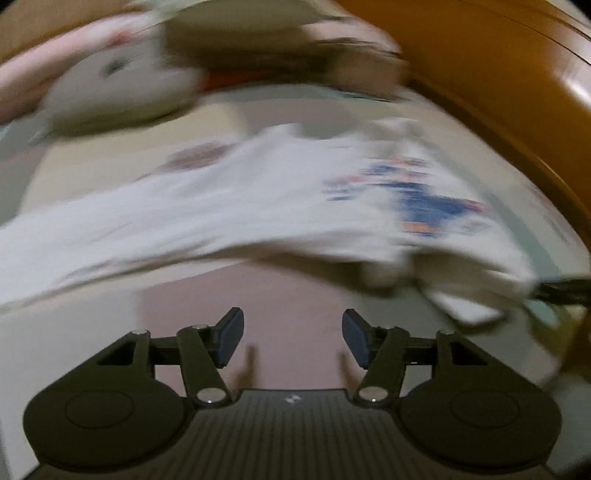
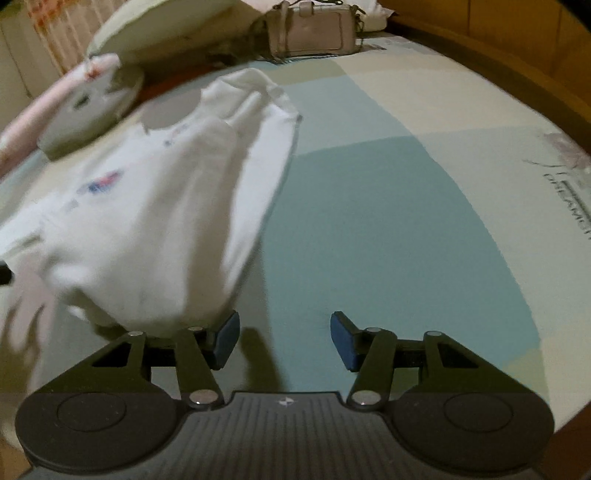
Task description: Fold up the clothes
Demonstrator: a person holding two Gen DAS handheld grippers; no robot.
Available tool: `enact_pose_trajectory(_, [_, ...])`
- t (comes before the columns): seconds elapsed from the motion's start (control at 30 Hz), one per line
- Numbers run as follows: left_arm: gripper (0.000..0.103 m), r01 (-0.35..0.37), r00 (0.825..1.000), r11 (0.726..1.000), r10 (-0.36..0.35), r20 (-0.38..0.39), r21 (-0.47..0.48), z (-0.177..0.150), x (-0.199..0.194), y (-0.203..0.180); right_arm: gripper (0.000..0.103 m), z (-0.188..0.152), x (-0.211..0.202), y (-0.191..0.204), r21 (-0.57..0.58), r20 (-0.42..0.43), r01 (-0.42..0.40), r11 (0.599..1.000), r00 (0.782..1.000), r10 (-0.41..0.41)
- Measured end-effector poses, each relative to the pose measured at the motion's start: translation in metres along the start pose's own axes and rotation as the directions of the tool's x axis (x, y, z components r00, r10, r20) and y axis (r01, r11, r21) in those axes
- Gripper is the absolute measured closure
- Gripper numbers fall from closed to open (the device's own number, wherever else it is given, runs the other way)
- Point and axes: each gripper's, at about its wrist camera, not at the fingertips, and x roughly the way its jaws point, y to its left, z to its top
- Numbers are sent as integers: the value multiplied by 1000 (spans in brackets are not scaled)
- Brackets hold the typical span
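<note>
White cotton T-shirt with a blue-and-orange print (image 1: pixel 258 206) lies crumpled on the bed with a pastel patchwork sheet (image 2: pixel 388 221), left of centre in the right wrist view. Left hand-held gripper (image 1: pixel 292 341): jaws spread, nothing between them, above a pink patch of sheet. Right hand-held gripper (image 2: pixel 284 338): jaws spread and empty, shirt edge just beside its left finger; grey handbag (image 2: pixel 314 31) near the bed's far end.

Bed sheet (image 2: pixel 388 206) in pastel colour blocks; orange-brown wooden bed frame (image 2: pixel 517 55) upper right; pillow (image 2: pixel 159 33) upper left; dim light.
</note>
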Motion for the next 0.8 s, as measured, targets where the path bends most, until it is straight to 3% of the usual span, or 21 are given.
enact_pose_trajectory(0.1, [38,70,998,992,-69,-12,108,11,0,-44,26,-4,3,3,-16,3,6,1000,1000,-6])
enact_pose_trajectory(0.2, [38,144,990,974,-141,-29,177,21,1,-81,0,-7,9,8,-41,-9,-31,999,999,31])
enact_pose_trajectory(0.33, [36,229,973,944,-226,-37,239,29,5,-124,0,-16,12,26,-174,-21,36,984,999,-41])
enact_pose_trajectory(0.43, [35,259,966,932,-254,-53,253,32,17,-151,0,-22,2,25,-186,-15,64,980,998,-68])
enact_pose_trajectory(0.57, [31,245,969,936,-232,-81,251,33,33,-177,0,-31,-24,2,-120,32,68,991,997,-64])
enact_pose_trajectory(0.67, [30,192,981,945,-181,-67,264,34,26,-188,0,-37,-42,-16,-63,63,80,995,995,-76])
enact_pose_trajectory(0.8, [30,171,985,951,-155,-79,258,32,8,-187,0,-44,-58,-31,-4,104,59,998,993,-58])
